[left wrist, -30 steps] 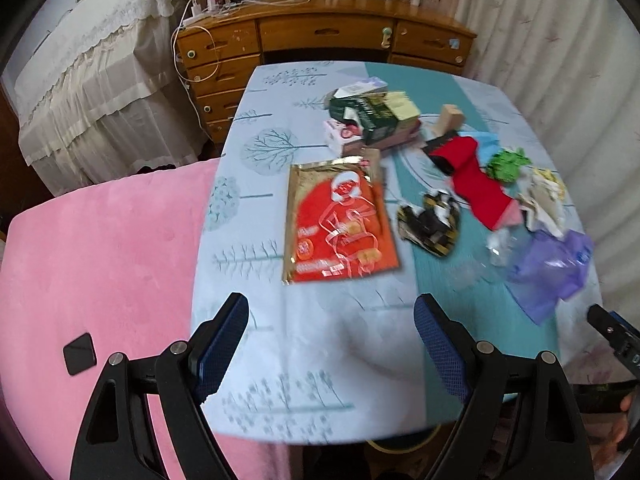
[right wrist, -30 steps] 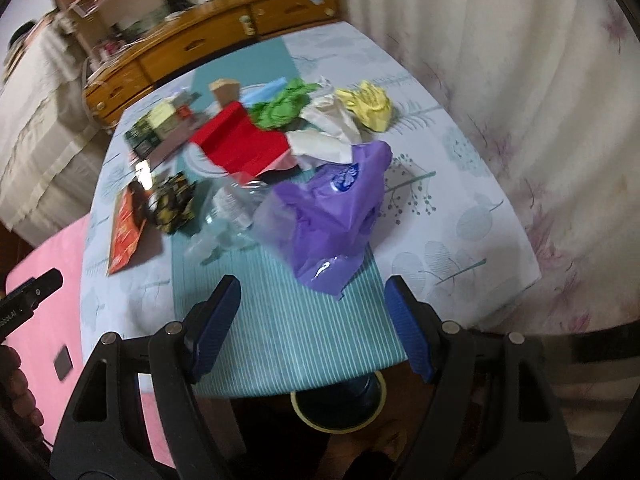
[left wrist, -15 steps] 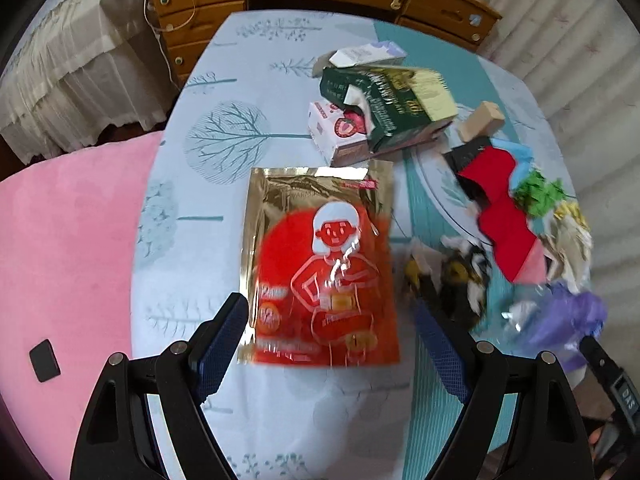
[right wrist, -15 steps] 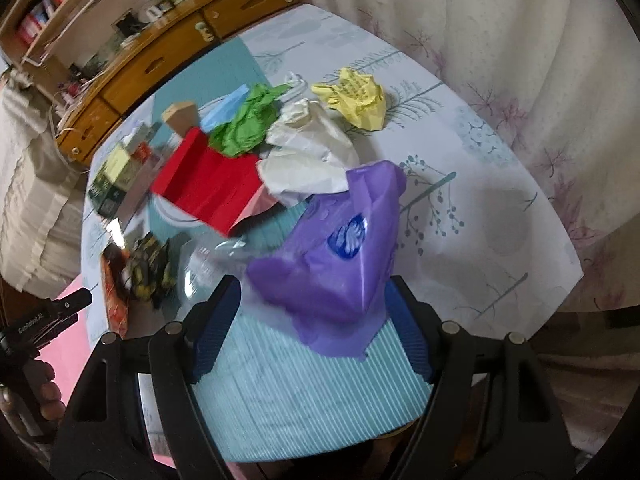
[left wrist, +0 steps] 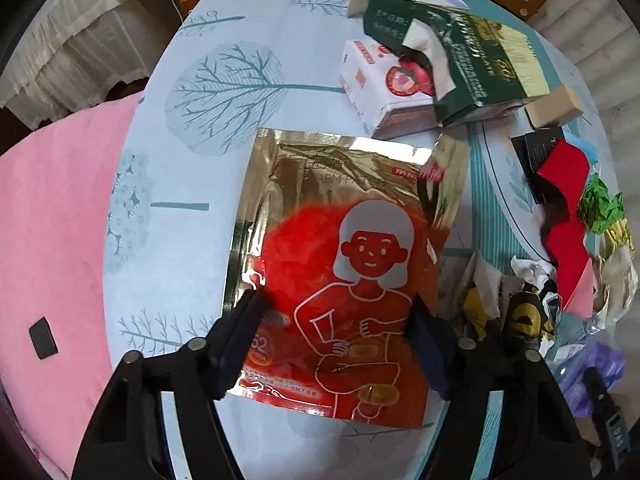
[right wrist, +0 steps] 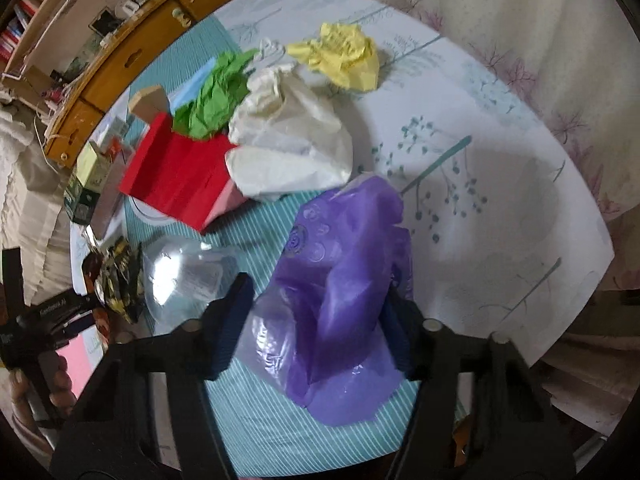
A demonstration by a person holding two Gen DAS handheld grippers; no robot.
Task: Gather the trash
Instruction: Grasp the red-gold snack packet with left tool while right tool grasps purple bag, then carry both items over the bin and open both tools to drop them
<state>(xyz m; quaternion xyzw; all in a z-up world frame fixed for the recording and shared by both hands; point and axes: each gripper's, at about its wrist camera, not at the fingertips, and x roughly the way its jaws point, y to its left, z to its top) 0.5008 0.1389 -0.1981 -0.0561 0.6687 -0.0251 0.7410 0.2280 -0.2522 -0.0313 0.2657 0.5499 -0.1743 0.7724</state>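
Observation:
A red and gold foil pouch (left wrist: pixel 340 264) lies flat on the pale blue tablecloth (left wrist: pixel 192 152). My left gripper (left wrist: pixel 336 320) is open and hangs low over it, one finger at each side of its lower half. A crumpled purple plastic bag (right wrist: pixel 344 280) lies on the teal striped runner (right wrist: pixel 256 432). My right gripper (right wrist: pixel 320 304) is open with its fingers on either side of the bag's near part. A clear plastic wrapper (right wrist: pixel 184 276) lies left of the bag.
White bag (right wrist: pixel 288 140), yellow paper (right wrist: pixel 344 56), green paper (right wrist: pixel 216 100) and a red folded box (right wrist: pixel 176 172) lie beyond the purple bag. A green carton (left wrist: pixel 452 52) and a white box (left wrist: pixel 384 88) lie beyond the pouch. A black-yellow wrapper (left wrist: pixel 516 312) lies at its right. A pink seat (left wrist: pixel 48 248) is left.
Both grippers have moved forward and down toward the table. The left now straddles the foil pouch; the right now straddles the purple bag. Both stay open.

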